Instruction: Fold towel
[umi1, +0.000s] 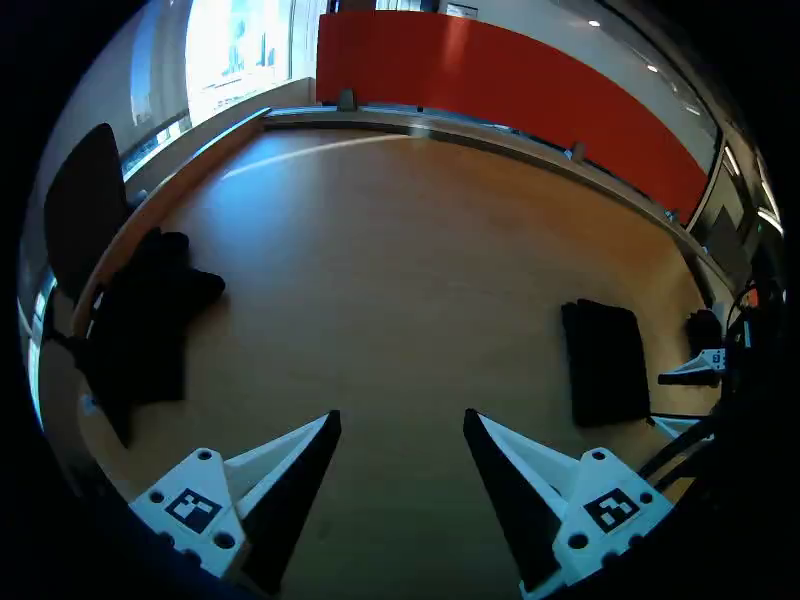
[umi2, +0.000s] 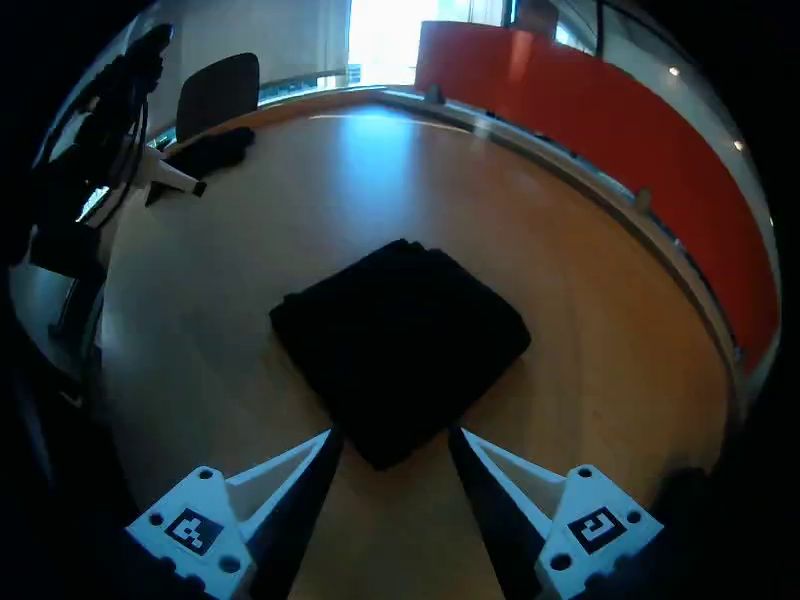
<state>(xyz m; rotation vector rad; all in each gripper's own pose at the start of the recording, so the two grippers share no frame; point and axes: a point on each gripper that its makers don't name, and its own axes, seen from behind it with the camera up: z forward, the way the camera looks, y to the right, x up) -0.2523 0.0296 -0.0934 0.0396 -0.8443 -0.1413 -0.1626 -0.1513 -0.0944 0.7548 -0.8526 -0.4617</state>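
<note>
Curved wooden table (umi1: 400, 250), red partition (umi1: 520, 90) along its far edge, bright window (umi1: 235, 45) at 11 o'clock in the left gripper view. Office chair (umi1: 85, 205) at 9 o'clock, with a loose dark cloth heap (umi1: 150, 320) on the table just below it.

Your left gripper (umi1: 401, 414) is released: fingers spread wide, nothing but bare wood between them. The folded black towel (umi1: 605, 360) lies flat at 3 o'clock, well off to the side. Your right gripper (umi1: 675, 395) is just past the towel at the edge.

In the right gripper view the towel (umi2: 400, 340) sits dead centre as a neat square. Your right gripper (umi2: 395, 432) is released too. The towel's near corner lies between the fingertips at 6 o'clock; I can't tell whether they touch it. Your left gripper (umi2: 175, 178) is at 10 o'clock, near the chair (umi2: 215, 95).
</note>
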